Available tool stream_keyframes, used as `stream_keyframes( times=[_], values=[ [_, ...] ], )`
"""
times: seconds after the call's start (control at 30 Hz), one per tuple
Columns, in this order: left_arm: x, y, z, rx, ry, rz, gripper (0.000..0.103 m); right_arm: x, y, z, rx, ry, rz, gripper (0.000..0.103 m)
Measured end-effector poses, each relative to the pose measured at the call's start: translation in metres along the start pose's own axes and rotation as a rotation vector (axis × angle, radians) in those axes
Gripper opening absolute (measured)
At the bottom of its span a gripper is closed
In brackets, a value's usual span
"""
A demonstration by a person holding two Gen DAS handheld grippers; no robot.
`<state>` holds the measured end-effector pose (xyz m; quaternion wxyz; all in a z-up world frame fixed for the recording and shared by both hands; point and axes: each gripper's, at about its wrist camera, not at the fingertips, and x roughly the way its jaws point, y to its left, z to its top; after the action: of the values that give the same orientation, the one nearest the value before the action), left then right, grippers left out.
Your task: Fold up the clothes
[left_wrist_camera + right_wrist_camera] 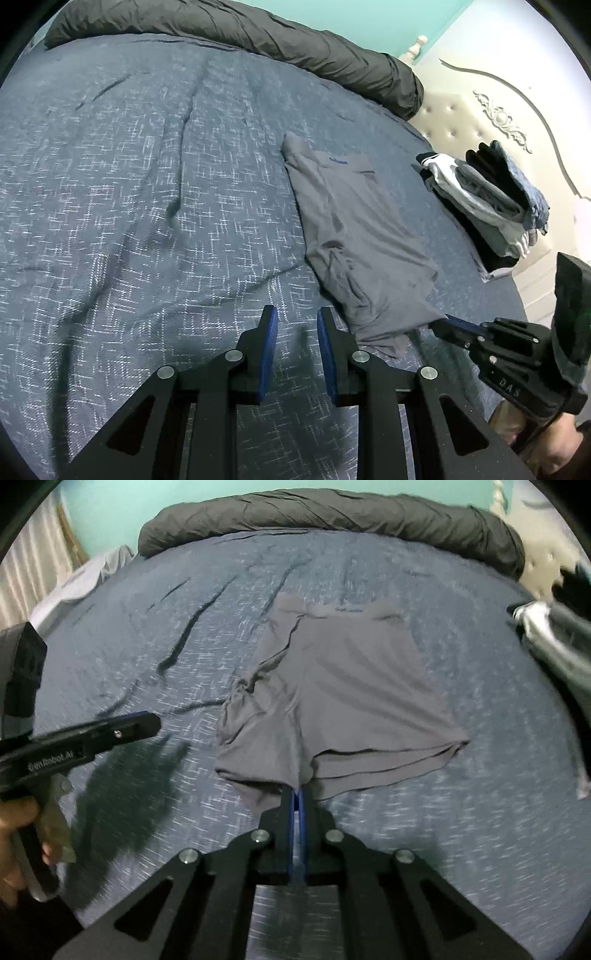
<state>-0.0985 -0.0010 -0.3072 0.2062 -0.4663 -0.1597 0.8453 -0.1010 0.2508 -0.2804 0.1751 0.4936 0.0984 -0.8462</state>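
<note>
A grey shirt (354, 229) lies partly folded on the blue-flecked bedspread (147, 184), collar end far from me. In the right wrist view the grey shirt (343, 686) fills the middle, with a bunched fold along its left side. My right gripper (296, 792) is shut on the shirt's near hem, and the fabric draws into its tips. From the left wrist view the right gripper (448, 321) reaches the hem from the right. My left gripper (297, 317) hovers open over bare bedspread just left of the shirt, nothing between its fingers; seen side-on as the left gripper (147, 720).
A stack of folded clothes (491, 199) sits right of the shirt by the cream headboard (498, 110). A dark rolled duvet (258, 33) runs along the far side of the bed. A pale cloth (85, 579) lies at the far left.
</note>
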Motion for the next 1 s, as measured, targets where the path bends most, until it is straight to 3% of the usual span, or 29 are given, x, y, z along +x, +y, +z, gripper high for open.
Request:
stream_keyframes(
  times=[0.13,0.27,0.57,0.73,0.8,1.0],
  values=[
    [-0.001,0.003,0.001,-0.007,-0.001,0.002,0.024,0.01,0.021,-0.006,-0.142,0.043,-0.039,0.002],
    [0.0,0.004,0.002,-0.006,-0.002,0.003,0.024,0.03,0.032,-0.015,-0.192,0.109,-0.048,0.002],
    [0.005,0.006,0.008,-0.011,0.0,0.003,0.024,0.007,-0.017,-0.011,0.016,0.091,0.151,0.009],
    [0.013,0.005,0.016,-0.027,0.003,-0.006,0.025,-0.008,-0.067,0.01,0.141,0.014,0.151,0.02],
    [0.017,0.002,0.02,-0.031,0.002,-0.011,0.033,-0.007,-0.084,0.019,0.171,-0.002,0.149,0.021],
    [0.036,-0.003,0.039,-0.047,0.01,-0.023,0.033,0.005,-0.117,0.053,0.224,-0.036,0.159,0.027]
  ],
)
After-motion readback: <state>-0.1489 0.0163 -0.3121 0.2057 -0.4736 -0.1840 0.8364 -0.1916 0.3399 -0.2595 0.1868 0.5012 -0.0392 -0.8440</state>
